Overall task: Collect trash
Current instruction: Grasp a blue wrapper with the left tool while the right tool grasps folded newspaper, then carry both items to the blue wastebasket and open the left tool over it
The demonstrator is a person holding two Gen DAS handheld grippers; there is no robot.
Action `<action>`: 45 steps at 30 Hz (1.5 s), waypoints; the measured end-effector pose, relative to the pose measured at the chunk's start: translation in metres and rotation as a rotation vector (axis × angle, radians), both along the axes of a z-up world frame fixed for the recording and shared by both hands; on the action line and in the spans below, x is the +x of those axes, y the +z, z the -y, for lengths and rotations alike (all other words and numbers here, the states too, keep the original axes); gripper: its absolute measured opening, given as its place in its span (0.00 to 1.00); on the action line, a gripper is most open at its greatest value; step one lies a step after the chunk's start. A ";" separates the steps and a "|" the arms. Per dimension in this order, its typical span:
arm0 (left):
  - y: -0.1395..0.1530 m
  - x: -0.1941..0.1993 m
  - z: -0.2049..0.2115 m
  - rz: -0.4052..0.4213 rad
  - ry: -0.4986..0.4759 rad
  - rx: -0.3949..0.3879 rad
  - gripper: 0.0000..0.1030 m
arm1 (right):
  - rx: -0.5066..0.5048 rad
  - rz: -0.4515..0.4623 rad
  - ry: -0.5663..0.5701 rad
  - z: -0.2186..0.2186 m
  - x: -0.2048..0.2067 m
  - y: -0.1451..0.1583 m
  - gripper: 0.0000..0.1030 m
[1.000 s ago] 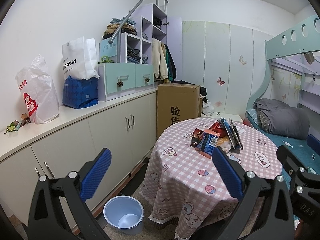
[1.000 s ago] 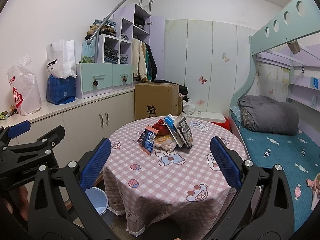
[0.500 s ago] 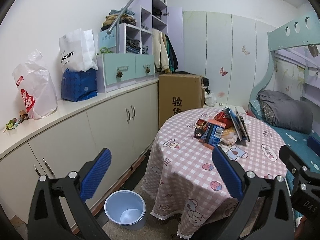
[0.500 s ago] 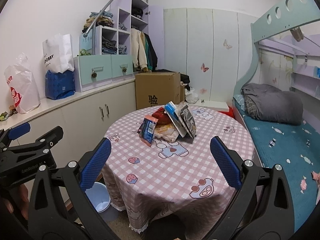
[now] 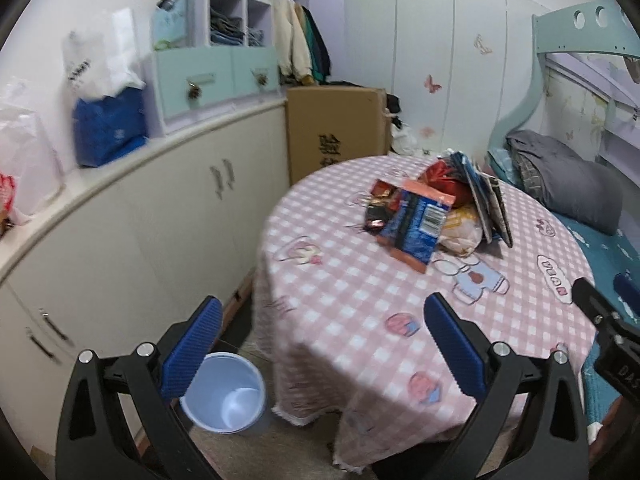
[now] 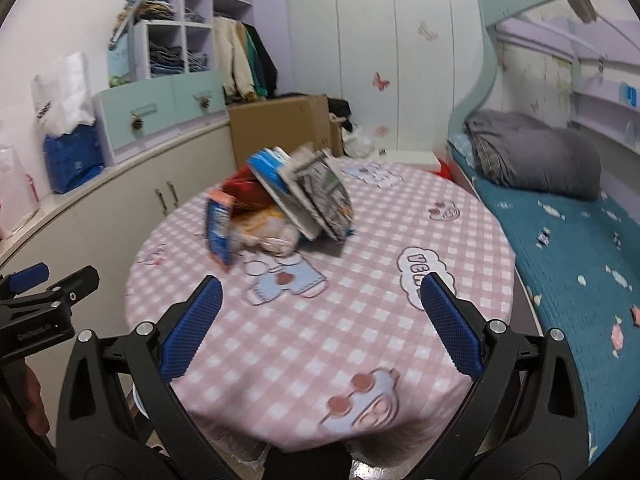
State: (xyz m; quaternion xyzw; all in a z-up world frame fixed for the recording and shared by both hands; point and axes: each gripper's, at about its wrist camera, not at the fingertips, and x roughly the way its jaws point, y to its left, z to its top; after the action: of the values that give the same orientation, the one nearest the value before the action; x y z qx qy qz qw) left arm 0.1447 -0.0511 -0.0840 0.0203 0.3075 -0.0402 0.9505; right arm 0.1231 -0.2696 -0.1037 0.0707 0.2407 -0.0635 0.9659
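Snack wrappers (image 5: 416, 220) lie heaped near the middle of a round table (image 5: 360, 312) covered by a pink checked cloth with cartoon prints. At the front of the heap a blue packet with a barcode (image 5: 414, 226) leans upright; behind it sit a red bag (image 6: 244, 194) and a pale yellow one (image 6: 268, 226), with flat blue and grey packets (image 6: 308, 196) propped against them on the bed side.

The left gripper (image 5: 322, 352) hangs over the table's near left edge, its blue pads spread wide with nothing between them. The right gripper (image 6: 320, 326) hovers above the near part of the cloth, likewise wide apart and holding nothing, well short of the heap.

On the floor, between the table and the white cabinets (image 5: 160, 216), stands a light blue bin (image 5: 224, 396), partly behind the left gripper's blue pad.
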 end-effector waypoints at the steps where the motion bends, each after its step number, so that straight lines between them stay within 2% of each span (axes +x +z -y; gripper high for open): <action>1: -0.002 0.004 0.004 0.002 -0.010 -0.003 0.96 | 0.003 -0.008 -0.006 0.005 0.006 -0.003 0.94; 5: -0.011 0.038 0.040 -0.032 -0.101 0.000 0.96 | 0.005 -0.027 -0.023 0.022 0.030 -0.011 0.94; 8: -0.017 0.063 0.063 -0.033 -0.132 0.019 0.95 | 0.005 -0.045 -0.026 0.031 0.046 -0.014 0.94; 9: -0.020 0.070 0.069 -0.045 -0.134 0.027 0.92 | 0.009 -0.052 -0.028 0.035 0.052 -0.016 0.94; 10: -0.025 0.082 0.077 -0.061 -0.141 0.036 0.89 | 0.011 -0.057 -0.028 0.038 0.057 -0.017 0.94; 12: -0.033 0.098 0.084 -0.097 -0.140 0.043 0.67 | 0.018 -0.065 -0.021 0.044 0.069 -0.017 0.94; 17: -0.044 0.124 0.095 -0.124 -0.129 0.052 0.55 | 0.018 -0.068 0.021 0.050 0.098 -0.016 0.94; 19: -0.046 0.127 0.094 -0.138 -0.131 0.050 0.42 | -0.021 -0.076 0.063 0.044 0.114 -0.016 0.94; 20: -0.048 0.130 0.093 -0.151 -0.138 0.035 0.29 | -0.045 -0.091 0.073 0.042 0.121 -0.017 0.94; 21: -0.048 0.130 0.091 -0.159 -0.143 0.023 0.23 | -0.081 -0.118 0.080 0.039 0.131 -0.019 0.94; 22: -0.047 0.131 0.089 -0.164 -0.148 0.010 0.22 | -0.106 -0.135 0.086 0.036 0.137 -0.020 0.89; 23: -0.046 0.130 0.086 -0.157 -0.148 -0.001 0.18 | -0.134 -0.143 0.093 0.034 0.143 -0.022 0.85; 24: -0.044 0.129 0.084 -0.150 -0.149 -0.006 0.11 | -0.167 -0.148 0.093 0.032 0.148 -0.022 0.76; 26: -0.040 0.126 0.079 -0.134 -0.152 -0.019 0.08 | -0.212 -0.156 0.099 0.030 0.156 -0.023 0.70; 29: -0.037 0.126 0.075 -0.122 -0.156 -0.034 0.03 | -0.192 -0.161 0.152 0.033 0.166 -0.025 0.58; 30: -0.037 0.127 0.074 -0.120 -0.156 -0.031 0.02 | -0.174 -0.170 0.168 0.035 0.170 -0.027 0.41; 31: -0.036 0.127 0.073 -0.117 -0.156 -0.028 0.02 | -0.156 -0.176 0.177 0.037 0.172 -0.028 0.34; 35: -0.032 0.126 0.067 -0.097 -0.161 -0.036 0.01 | -0.114 -0.146 0.173 0.046 0.171 -0.025 0.25; 38: -0.031 0.124 0.063 -0.086 -0.164 -0.038 0.01 | -0.095 -0.145 0.178 0.049 0.174 -0.026 0.24; 41: -0.028 0.121 0.057 -0.068 -0.161 -0.056 0.00 | -0.089 -0.133 0.163 0.053 0.179 -0.023 0.16; 43: -0.025 0.117 0.053 -0.054 -0.165 -0.068 0.00 | -0.079 -0.113 0.148 0.057 0.176 -0.020 0.06; 45: -0.021 0.112 0.047 -0.037 -0.166 -0.080 0.00 | -0.053 -0.086 0.140 0.061 0.170 -0.016 0.05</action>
State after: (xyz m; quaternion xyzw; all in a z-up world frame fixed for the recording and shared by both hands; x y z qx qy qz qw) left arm 0.2567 -0.0982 -0.1047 0.0067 0.3206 -0.1313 0.9381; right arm 0.2935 -0.3308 -0.1193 0.0256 0.2846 -0.0053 0.9583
